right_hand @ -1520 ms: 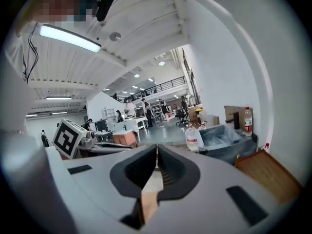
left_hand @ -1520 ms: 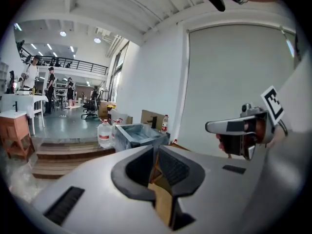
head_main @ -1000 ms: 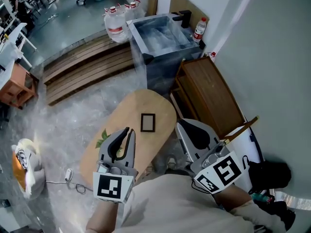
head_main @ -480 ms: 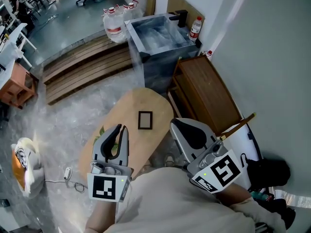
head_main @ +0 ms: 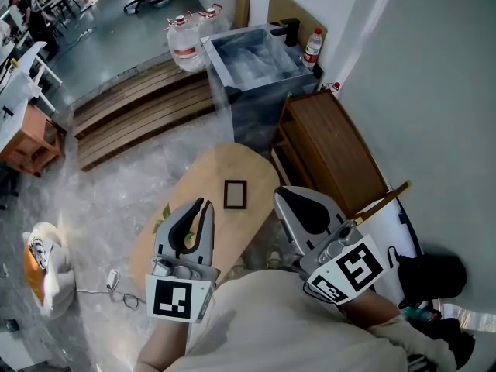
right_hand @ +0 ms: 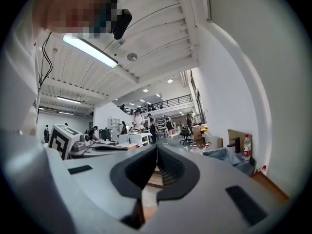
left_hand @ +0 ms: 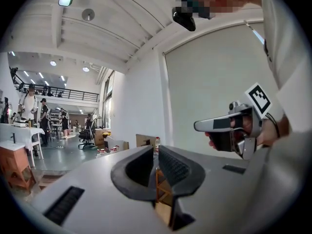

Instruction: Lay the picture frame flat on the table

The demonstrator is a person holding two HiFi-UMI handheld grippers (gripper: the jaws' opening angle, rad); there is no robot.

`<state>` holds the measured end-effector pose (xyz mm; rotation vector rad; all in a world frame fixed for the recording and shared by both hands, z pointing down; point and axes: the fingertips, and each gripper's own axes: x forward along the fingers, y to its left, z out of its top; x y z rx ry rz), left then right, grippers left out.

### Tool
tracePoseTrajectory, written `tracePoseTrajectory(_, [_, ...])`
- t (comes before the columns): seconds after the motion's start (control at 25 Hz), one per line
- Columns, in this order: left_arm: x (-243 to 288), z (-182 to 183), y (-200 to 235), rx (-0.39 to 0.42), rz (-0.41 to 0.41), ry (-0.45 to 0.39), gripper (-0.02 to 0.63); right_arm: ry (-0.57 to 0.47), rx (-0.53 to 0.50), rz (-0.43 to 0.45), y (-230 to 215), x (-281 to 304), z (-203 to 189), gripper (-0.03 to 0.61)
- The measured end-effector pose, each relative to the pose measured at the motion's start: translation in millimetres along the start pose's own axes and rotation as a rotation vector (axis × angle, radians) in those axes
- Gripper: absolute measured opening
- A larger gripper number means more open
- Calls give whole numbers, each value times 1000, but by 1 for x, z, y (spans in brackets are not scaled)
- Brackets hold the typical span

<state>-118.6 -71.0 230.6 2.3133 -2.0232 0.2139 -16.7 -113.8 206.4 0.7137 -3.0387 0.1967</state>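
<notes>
Looking down, only the head view catches the picture frame (head_main: pixel 235 194) lying flat on the oval table (head_main: pixel 208 170) — the gripper views, aimed high, show left gripper (left_hand: pixel 156 149) and right gripper (right_hand: pixel 156 148) each closed, nothing between.

No lettering, label or number is legible in any view.
</notes>
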Motion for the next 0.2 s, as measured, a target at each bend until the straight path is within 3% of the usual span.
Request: tracePoseTrajectory(0.2, [2, 6, -7, 4, -16, 0, 32, -22, 13, 7, -1, -4, 11, -2])
